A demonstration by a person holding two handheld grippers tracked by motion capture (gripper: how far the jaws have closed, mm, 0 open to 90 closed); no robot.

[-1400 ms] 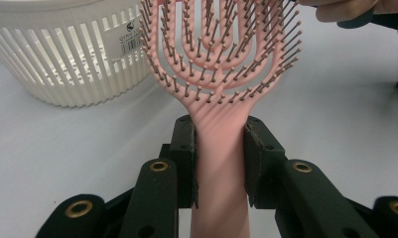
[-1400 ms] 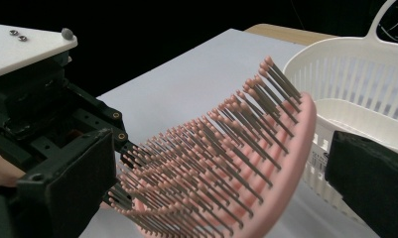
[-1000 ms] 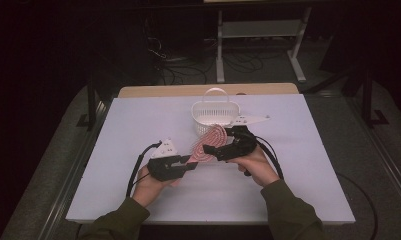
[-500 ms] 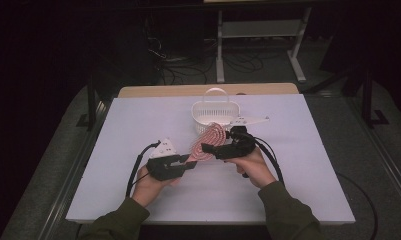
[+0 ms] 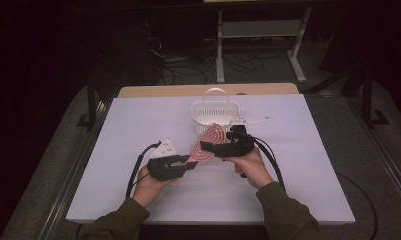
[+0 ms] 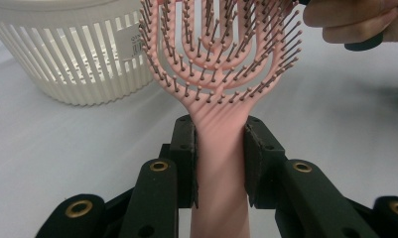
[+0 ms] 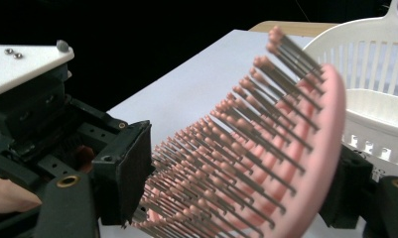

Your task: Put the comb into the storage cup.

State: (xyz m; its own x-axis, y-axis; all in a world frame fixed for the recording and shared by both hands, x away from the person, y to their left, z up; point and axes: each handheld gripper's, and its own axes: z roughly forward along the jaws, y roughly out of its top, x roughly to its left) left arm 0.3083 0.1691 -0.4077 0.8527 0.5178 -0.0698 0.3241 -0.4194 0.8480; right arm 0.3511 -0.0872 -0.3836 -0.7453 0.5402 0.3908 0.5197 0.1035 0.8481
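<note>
Lying between the two grippers, just above the white bench (image 5: pixel 138 125), a pink vented hairbrush (image 5: pixel 208 144) runs its long axis from the person's near left up toward the far right, head pointing at the white slatted basket (image 5: pixel 215 114) just beyond it. The left gripper (image 5: pixel 188 165) has its fingers (image 6: pixel 185 163) clamped on the brush's handle, one on each side. The right gripper (image 5: pixel 206 147) has been closing its fingers (image 7: pixel 124 173) around the brush head (one toward the bristle tips, the other against the smooth back); whether both pads press yet I cannot tell. Bristles face the person's left side.
</note>
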